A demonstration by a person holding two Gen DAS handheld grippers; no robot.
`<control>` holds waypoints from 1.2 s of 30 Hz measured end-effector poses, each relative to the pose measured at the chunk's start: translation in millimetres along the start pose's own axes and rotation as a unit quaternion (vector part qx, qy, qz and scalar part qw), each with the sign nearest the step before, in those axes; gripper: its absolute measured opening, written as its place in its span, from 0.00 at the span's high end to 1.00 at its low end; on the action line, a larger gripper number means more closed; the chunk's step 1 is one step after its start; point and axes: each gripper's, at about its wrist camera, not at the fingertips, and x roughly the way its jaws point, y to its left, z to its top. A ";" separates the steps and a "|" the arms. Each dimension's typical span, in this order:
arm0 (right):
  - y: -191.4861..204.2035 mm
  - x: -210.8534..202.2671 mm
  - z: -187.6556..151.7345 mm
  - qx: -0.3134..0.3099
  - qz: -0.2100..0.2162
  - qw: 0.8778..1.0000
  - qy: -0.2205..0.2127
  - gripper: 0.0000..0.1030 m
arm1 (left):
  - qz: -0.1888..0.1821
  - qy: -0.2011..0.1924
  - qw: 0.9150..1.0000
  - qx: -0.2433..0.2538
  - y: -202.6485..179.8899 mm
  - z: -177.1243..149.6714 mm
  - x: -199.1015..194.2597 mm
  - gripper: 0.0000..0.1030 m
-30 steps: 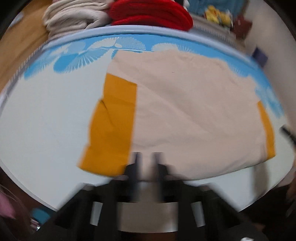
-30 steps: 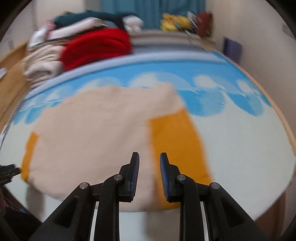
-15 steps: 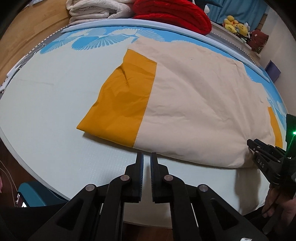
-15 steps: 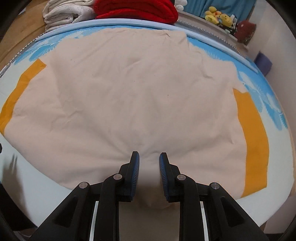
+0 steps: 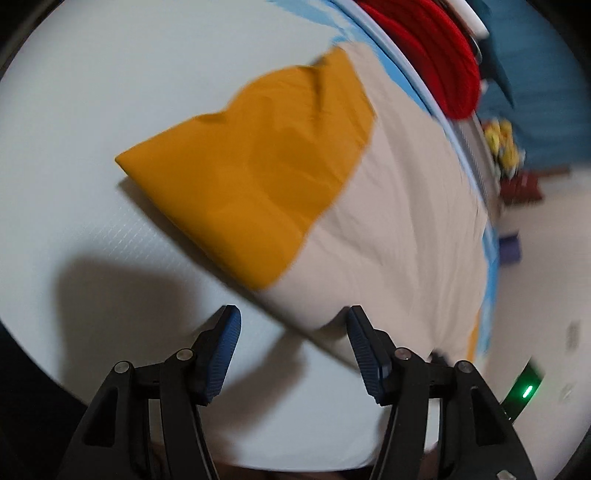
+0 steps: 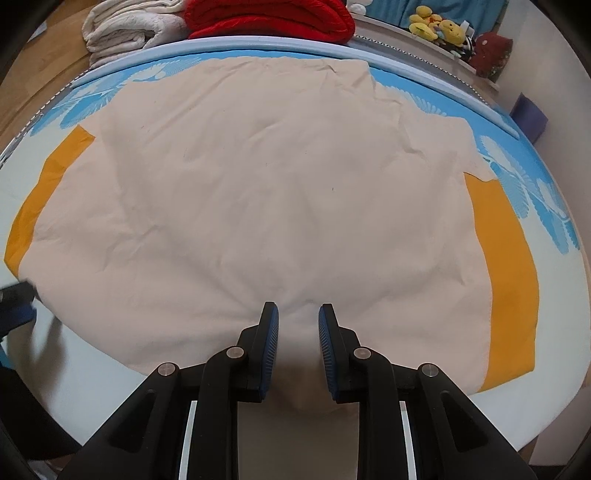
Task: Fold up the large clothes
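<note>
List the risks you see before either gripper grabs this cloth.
1. The left gripper, jaws wide open, sits at the near edge of the beige cloth beside the orange band; that view is motion-blurred, so closing now may miss the edge or catch only one layer.
2. The right gripper straddles a raised pucker mid-hem; pinching there may bunch the cloth and skew the fold.
3. The red pile lies just beyond the far edge; a long fold could drag against it.
</note>
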 end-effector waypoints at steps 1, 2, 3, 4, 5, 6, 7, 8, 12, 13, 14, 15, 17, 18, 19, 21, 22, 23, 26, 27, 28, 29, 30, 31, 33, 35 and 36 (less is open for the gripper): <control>-0.6 0.1 0.1 -0.002 0.002 1.000 0.000 0.76 | -0.013 -0.006 1.000 -0.018 4.2 4.3 -0.1 0.46; -1.6 0.5 0.3 -0.002 0.004 1.000 0.000 0.76 | -0.021 -0.010 0.999 -0.032 7.0 7.7 0.1 0.46; -2.3 0.9 0.2 -0.003 0.006 1.000 0.000 0.76 | -0.027 -0.015 0.999 -0.042 9.1 10.1 -0.1 0.46; -3.0 1.0 0.2 -0.003 0.008 1.000 0.000 0.76 | -0.034 -0.022 0.998 -0.053 11.1 12.7 -0.2 0.46; -2.9 1.0 0.0 -0.003 0.009 1.000 0.000 0.76 | -0.039 -0.029 0.997 -0.062 13.0 15.1 0.6 0.46; -3.1 1.2 0.0 -0.003 0.010 1.000 -0.001 0.76 | -0.043 -0.033 0.996 -0.068 14.1 16.3 1.5 0.47; -3.7 1.1 0.0 -0.002 0.012 1.000 -0.001 0.76 | -0.047 -0.040 0.995 -0.072 14.3 17.1 3.4 0.47; -4.5 0.9 -0.3 -0.001 0.015 1.000 -0.002 0.76 | -0.050 -0.046 0.995 -0.074 13.2 17.7 5.3 0.47; -7.8 1.0 -1.9 0.007 0.025 1.000 -0.004 0.76 | -0.059 -0.067 0.993 -0.072 7.6 20.3 9.1 0.47; -8.4 0.9 -2.2 0.009 0.027 1.000 -0.005 0.76 | -0.061 -0.071 0.993 -0.072 5.4 21.6 11.3 0.48; -8.8 0.9 -2.5 0.011 0.028 1.000 -0.006 0.76 | -0.064 -0.074 0.993 -0.072 5.0 22.0 12.5 0.48; -8.7 0.8 -3.1 0.014 0.029 0.999 -0.009 0.76 | -0.066 -0.075 0.992 -0.072 5.7 23.9 12.8 0.50; -8.6 0.7 -4.0 0.018 0.028 0.999 -0.012 0.76 | -0.070 -0.074 0.992 -0.073 5.9 25.7 13.8 0.57; -8.2 0.7 -4.5 0.021 0.028 0.999 -0.014 0.76 | -0.070 -0.071 0.992 -0.073 5.6 27.1 15.7 0.62; -8.0 0.8 -4.9 0.024 0.027 0.999 -0.016 0.76 | -0.073 -0.066 0.992 -0.073 6.5 28.2 16.7 0.66; -7.3 0.7 -5.0 0.029 0.025 0.999 -0.018 0.76 | -0.077 -0.051 0.994 -0.066 4.0 30.8 19.3 0.83; -6.9 0.6 -5.1 0.032 0.024 0.999 -0.019 0.76 | -0.077 -0.048 0.994 -0.061 1.5 32.1 19.5 0.85; -6.3 0.5 -5.2 0.033 0.022 0.999 -0.019 0.76 | -0.077 -0.047 0.994 -0.053 -2.8 33.5 16.2 0.88; -4.4 -2.3 -4.2 0.040 0.012 0.999 -0.021 0.76 | -0.076 -0.054 0.996 -0.014 -21.1 34.0 -5.4 0.90; -3.5 -4.6 -3.5 0.044 0.007 0.999 -0.022 0.76 | -0.072 -0.054 0.996 0.007 -31.8 34.2 -17.8 0.90; -2.2 -7.6 -2.4 0.047 0.001 0.999 -0.025 0.76 | -0.068 -0.053 0.996 0.020 -37.5 34.0 -25.6 0.90; -1.0 -12.0 -0.9 0.051 -0.005 0.998 -0.030 0.76 | -0.060 -0.050 0.996 0.040 -47.3 34.0 -37.4 0.91; 0.7 -22.5 1.5 0.064 -0.012 0.997 -0.044 0.76 | -0.052 -0.048 0.995 0.063 -58.2 34.1 -53.3 0.91; 2.4 -30.8 3.5 0.073 -0.011 0.996 -0.055 0.76 | -0.048 -0.049 0.994 0.081 -67.3 34.0 -65.7 0.91; 9.6 -51.3 7.4 0.083 -0.008 0.993 -0.083 0.76 | -0.032 -0.056 0.989 0.133 -82.8 33.9 -96.8 0.91; 22.7 -73.2 7.9 0.084 -0.006 0.990 -0.112 0.76 | -0.025 -0.065 0.983 0.168 -86.6 34.3 -123.8 0.91; 29.2 -80.9 6.6 0.084 -0.003 0.989 -0.122 0.76 | -0.024 -0.068 0.981 0.178 -86.0 34.6 -131.2 0.91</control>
